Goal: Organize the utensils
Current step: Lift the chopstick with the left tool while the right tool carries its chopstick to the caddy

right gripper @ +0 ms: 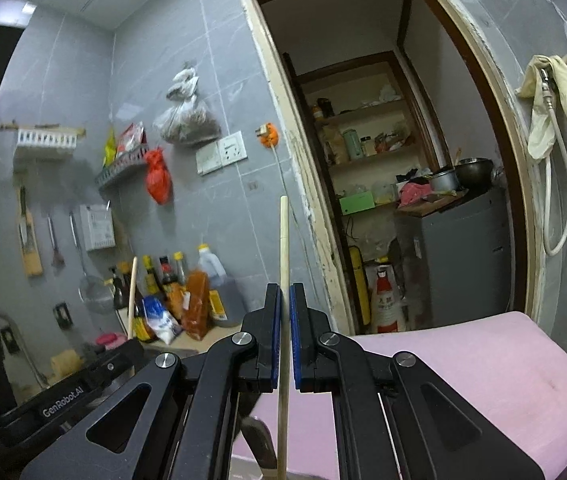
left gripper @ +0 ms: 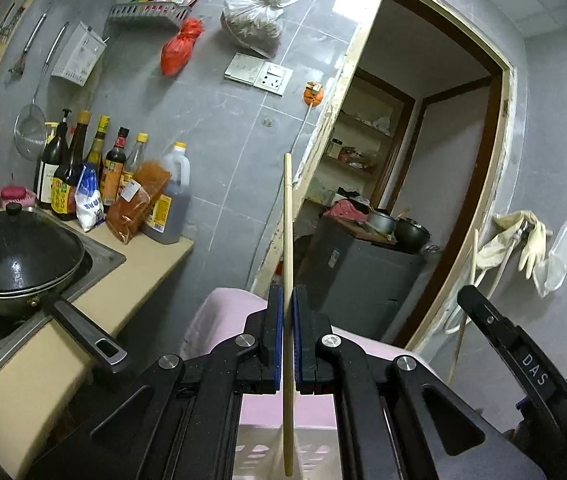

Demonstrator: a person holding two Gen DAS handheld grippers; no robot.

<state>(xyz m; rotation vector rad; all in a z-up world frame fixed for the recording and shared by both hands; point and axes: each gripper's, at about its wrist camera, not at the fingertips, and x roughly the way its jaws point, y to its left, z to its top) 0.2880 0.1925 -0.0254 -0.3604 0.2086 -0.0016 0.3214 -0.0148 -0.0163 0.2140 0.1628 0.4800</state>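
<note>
While clamped one apiece in the left hand-held gripper (left gripper: 287,300) and right hand-held gripper (right gripper: 284,298), chopsticks (left gripper: 288,236) upright, parallel, counter (left gripper: 35,364) far left.

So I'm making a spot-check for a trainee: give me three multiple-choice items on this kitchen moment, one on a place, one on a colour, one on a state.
1. Where does the black wok sit?
A. in the counter sink
B. on the pink stool
C. on a pantry shelf

2. What colour is the tied bag hanging on the wall?
A. green
B. red
C. blue

3. How is the left gripper?
A. wide open, empty
B. shut on a spoon
C. shut on a chopstick

Key: 1 A, it rests in the steel basin; 2 B, plainly red; 3 C, the blue pads clamp the pale stick.
</note>
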